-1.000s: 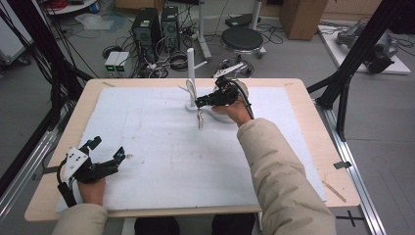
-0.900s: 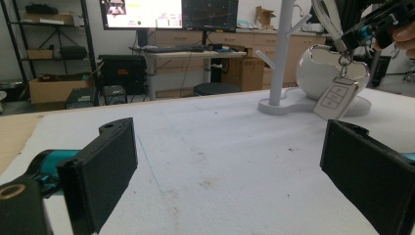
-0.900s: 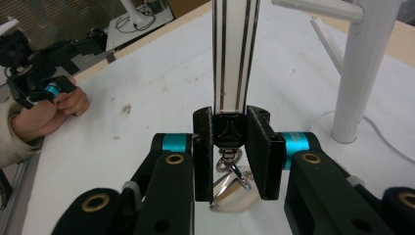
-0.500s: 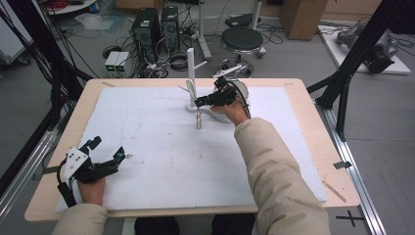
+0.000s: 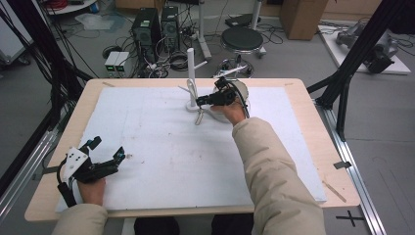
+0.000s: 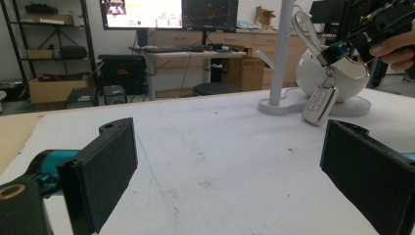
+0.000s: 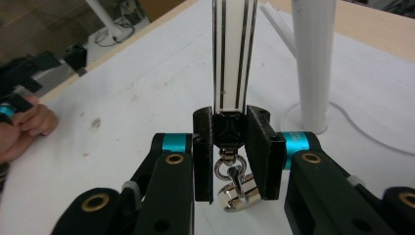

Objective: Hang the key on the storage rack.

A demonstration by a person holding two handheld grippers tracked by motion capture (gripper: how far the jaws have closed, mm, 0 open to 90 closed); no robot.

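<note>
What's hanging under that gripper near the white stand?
A car key dangles on a ring below the right gripper, which clamps its strap. The clasp is mostly hidden between the jaws.

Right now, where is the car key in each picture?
High view: car key hangs below the right gripper, middle top.
Left gripper view: upper right, dangling.
Right gripper view: metal ring between the fingers; key body hidden.
Shared landmark: white stand.

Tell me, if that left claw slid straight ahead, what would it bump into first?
Probably the car key fob dangling from the right claw, beside the white stand. Bare white mat lies between; depth is uncertain.
</note>
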